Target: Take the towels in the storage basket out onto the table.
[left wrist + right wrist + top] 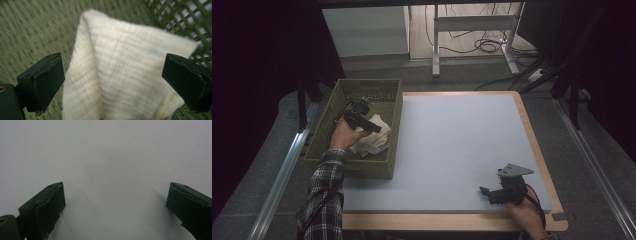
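Inside the green basket point(328, 125), my left claw point(112, 75) stands spread either side of the cream cloth point(125, 75); my right claw point(115, 202) hangs spread above the counter point(105, 157).

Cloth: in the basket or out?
In. The cloth lies bunched inside the basket, with the open left gripper astride it, not clamped.

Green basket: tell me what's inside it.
The green basket holds a cream cloth, with the left gripper open over it. Whatever lies beneath the cloth is covered.
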Available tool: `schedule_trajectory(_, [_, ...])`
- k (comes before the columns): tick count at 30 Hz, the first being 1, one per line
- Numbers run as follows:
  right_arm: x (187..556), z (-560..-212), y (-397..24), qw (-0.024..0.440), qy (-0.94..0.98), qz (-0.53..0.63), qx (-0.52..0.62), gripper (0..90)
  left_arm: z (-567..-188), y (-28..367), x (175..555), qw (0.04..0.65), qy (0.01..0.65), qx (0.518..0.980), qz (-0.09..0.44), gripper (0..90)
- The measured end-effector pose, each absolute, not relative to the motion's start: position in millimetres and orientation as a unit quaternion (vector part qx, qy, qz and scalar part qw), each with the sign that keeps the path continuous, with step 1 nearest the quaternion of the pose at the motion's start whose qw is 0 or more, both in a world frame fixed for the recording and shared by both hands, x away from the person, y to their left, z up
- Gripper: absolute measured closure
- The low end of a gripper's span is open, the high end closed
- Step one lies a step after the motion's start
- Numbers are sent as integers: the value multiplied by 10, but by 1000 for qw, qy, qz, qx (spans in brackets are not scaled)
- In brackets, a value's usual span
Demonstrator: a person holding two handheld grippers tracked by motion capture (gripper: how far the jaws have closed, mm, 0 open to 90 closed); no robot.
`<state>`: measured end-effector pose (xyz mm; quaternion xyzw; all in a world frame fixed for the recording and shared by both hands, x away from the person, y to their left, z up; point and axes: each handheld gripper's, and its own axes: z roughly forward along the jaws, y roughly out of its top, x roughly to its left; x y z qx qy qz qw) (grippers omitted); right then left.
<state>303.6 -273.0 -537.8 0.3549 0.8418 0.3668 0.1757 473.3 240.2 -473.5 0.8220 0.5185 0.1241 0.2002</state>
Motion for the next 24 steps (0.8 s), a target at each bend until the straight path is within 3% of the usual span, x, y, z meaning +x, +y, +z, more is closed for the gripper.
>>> schedule_trajectory(10, [3036, -5378, -2730, 176, 842, 367, 355, 22, -5018, 2386, 4848, 110, 546, 828, 65, 62])
schedule_trajectory(13, [3036, -5378, -2730, 176, 842, 367, 355, 22, -5057, 2384, 4853, 95, 552, 828, 40, 185])
schedule_trajectory(14, [3036, -5378, -2730, 176, 842, 367, 355, 22, -5052, 2393, 4854, 102, 556, 824, 29, 185])
schedule_trajectory(18, [3036, -5378, -2730, 176, 842, 367, 355, 22, -5018, 2372, 4825, 110, 550, 828, 16, 414])
schedule_trajectory(20, [3036, -5378, -2730, 176, 842, 367, 355, 22, -5005, 2354, 4815, 117, 544, 831, 4, 609])
schedule_trajectory(21, [3036, -5378, -2730, 176, 842, 367, 355, 22, -5001, 2343, 4810, 120, 539, 834, -1, 609])
schedule_trajectory(23, [3036, -5378, -2730, 176, 842, 367, 355, 22, -4985, 2335, 4806, 117, 536, 836, -1, 729])
schedule_trajectory(24, [3036, -5378, -2730, 176, 842, 367, 355, 22, -4985, 2335, 4806, 117, 536, 836, -1, 738])
